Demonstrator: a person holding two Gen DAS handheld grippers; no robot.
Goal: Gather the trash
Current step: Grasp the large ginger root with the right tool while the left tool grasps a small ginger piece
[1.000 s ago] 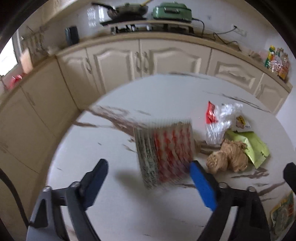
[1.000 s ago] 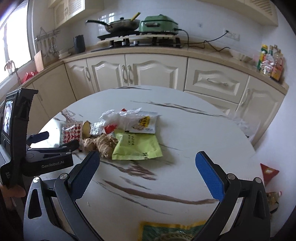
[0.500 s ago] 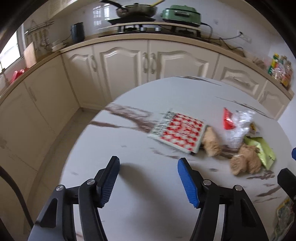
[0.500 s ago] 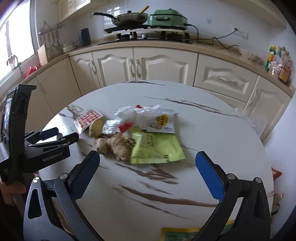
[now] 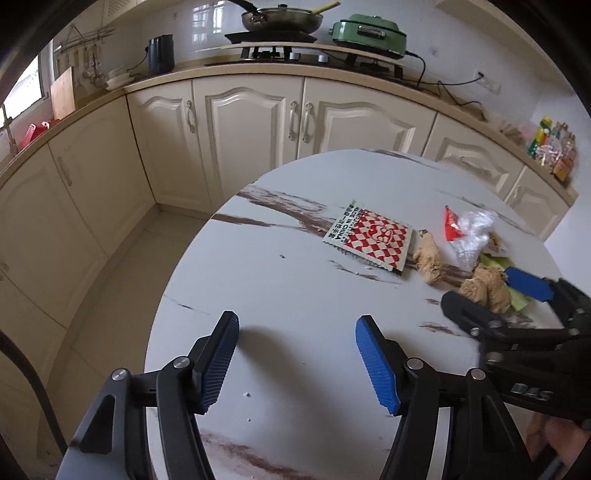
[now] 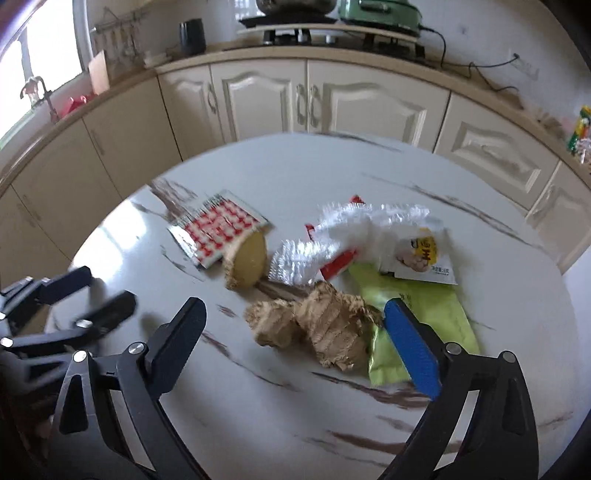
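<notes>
Crumpled brown paper wads (image 6: pixel 325 330) lie in the middle of a round white marble-patterned desk (image 6: pixel 295 177), at the near edge of a small heap of trash. Touching them on the right is a flat lime-green packet (image 6: pixel 436 317). Behind that rests a white snack packet with a yellow label (image 6: pixel 421 254), partly under crinkled clear plastic (image 6: pixel 354 229) with a red wrapper (image 6: pixel 338 264) showing beneath it. To the left of the plastic sits a pale yellow cut piece of food with a rough brown rim (image 6: pixel 249 262), its far side overlapping a corner of a flat red-and-white checkered sachet (image 5: pixel 369 238).

Over the brown wads hangs the right hand-held gripper (image 6: pixel 295 339), tilted downward with its jaws spread wide. They have just been closing a little. The wads sit between the two fingers, the blue right pad (image 6: pixel 412 349) lies over the green packet, and neither pad presses on anything.

Further to the left, over bare desk near the edge, is the left hand-held gripper (image 5: pixel 297 360). Its jaws stand partly apart with nothing between them, well short of the checkered sachet. They closed partway within the last moment.

Beyond the desk runs a curved row of cream cabinets (image 5: pixel 255 122) under a beige worktop. On it stand a stove with a pan (image 5: pixel 280 18) and a green electric cooker (image 5: pixel 369 31).
</notes>
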